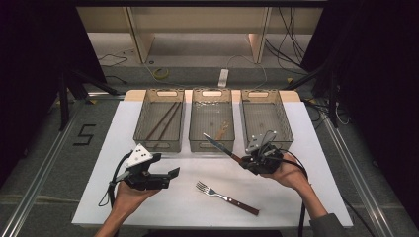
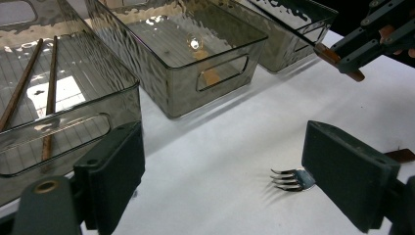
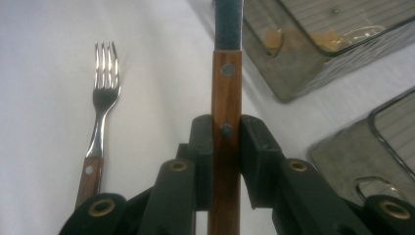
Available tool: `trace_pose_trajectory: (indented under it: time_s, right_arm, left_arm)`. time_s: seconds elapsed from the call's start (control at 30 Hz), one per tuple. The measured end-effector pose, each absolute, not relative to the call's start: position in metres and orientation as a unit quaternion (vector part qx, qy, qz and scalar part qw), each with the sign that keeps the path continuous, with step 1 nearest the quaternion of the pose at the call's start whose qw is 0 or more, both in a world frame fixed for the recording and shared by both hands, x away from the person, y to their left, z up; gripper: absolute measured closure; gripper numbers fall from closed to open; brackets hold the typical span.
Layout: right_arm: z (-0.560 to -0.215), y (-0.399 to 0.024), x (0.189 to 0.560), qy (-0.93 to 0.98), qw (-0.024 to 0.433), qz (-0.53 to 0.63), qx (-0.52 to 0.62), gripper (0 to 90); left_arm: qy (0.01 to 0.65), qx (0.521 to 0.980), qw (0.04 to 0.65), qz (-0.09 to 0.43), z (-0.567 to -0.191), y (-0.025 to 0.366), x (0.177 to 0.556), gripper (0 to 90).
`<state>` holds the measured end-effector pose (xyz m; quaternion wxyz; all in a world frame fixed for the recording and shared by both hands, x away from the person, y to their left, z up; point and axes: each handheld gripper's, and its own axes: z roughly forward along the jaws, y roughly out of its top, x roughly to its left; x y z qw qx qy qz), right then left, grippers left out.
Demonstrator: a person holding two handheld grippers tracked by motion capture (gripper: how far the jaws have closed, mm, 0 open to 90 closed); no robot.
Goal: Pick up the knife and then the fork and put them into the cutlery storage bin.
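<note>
Over the white table cover [image 1: 148, 197] the right gripper [image 1: 245, 162] is pinching a knife [image 1: 221, 147] by its wooden handle – jaws pressed onto both sides of it, blade pointing out over the front edge of the middle bin [image 1: 212, 121]. Left gripper [image 1: 174, 172] sits near the table's front left with its jaws spread wide, nothing between them. A fork [image 1: 226, 198] lies flat on the cover between the two hands – well short of the bins. Chopsticks [image 1: 164, 120] are in the left bin [image 1: 159, 120].

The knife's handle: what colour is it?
Reddish-brown wood with metal rivets; the right gripper view shows it best.
</note>
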<state>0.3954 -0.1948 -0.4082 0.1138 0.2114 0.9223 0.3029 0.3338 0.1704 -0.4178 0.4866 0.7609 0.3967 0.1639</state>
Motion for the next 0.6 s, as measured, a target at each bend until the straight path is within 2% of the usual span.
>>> trace_pose_trajectory:
  time_s: [0.6]
  right_arm:
    - [-0.389,-0.207,0.415,0.877,0.147,0.356,0.288,76.7]
  left_arm:
    - [0.398,0.753,0.498,0.165,-0.416,0.174,0.333,15.6]
